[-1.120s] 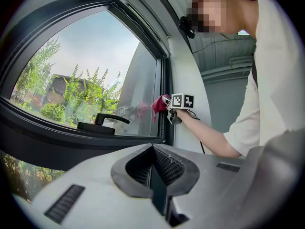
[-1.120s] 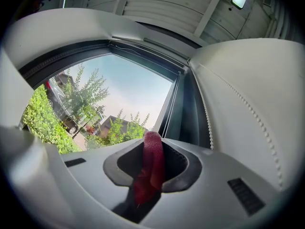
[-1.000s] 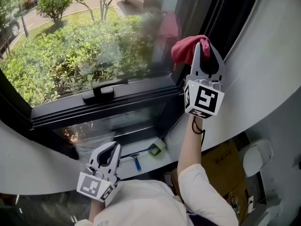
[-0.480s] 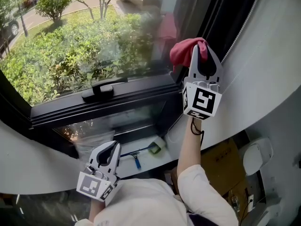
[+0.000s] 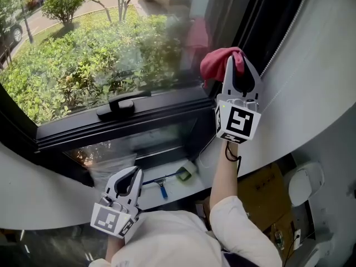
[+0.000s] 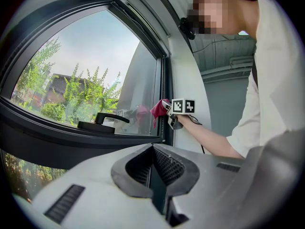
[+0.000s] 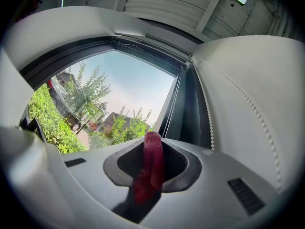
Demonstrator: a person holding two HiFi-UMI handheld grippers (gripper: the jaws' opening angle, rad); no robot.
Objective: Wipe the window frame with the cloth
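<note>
My right gripper is raised at the right side of the window, shut on a dark red cloth. The cloth bunches out past the jaws against the dark vertical window frame. Seen from the right gripper view, the cloth is pinched between the jaws and the frame runs up just beyond it. In the left gripper view the cloth shows at the frame's corner. My left gripper hangs low near the person's body, shut with nothing in it.
A black window handle sits on the lower sash rail. A beaded blind cord hangs along the white wall to the right. A small squeegee lies on the sill below. A cardboard box stands on the floor.
My right gripper and the cloth have shifted slightly down and right along the frame. The left gripper has stayed put.
</note>
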